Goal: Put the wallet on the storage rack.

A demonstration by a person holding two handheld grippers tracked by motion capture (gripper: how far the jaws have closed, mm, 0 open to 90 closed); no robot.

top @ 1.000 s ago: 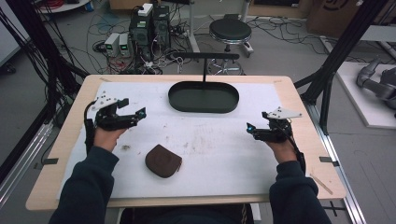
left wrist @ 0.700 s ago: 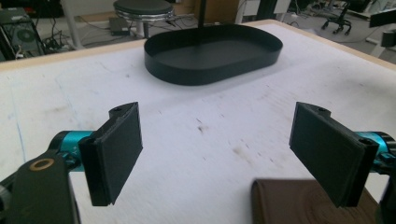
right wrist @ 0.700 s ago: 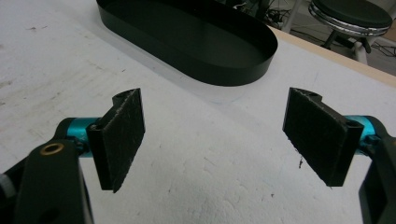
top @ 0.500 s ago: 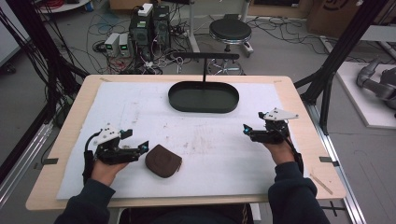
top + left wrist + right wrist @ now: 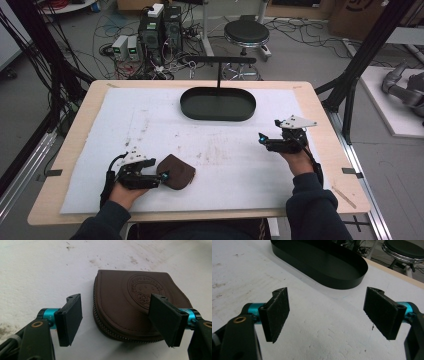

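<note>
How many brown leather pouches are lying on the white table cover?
1. The brown pouch lies near the front left of the white cover, just before the left gripper, whose jaws have just been closing around it without touching.

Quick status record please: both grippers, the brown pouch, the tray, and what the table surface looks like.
left gripper: open, jaws just been closing, astride the near edge of the pouch, pads not pressing
right gripper: open, nothing between the jaws, over bare white mat
brown pouch: flat on the mat, zip shut, embossed round seal up
black oval tray: far centre, nothing in it
white mat: scuffed, stained
</note>
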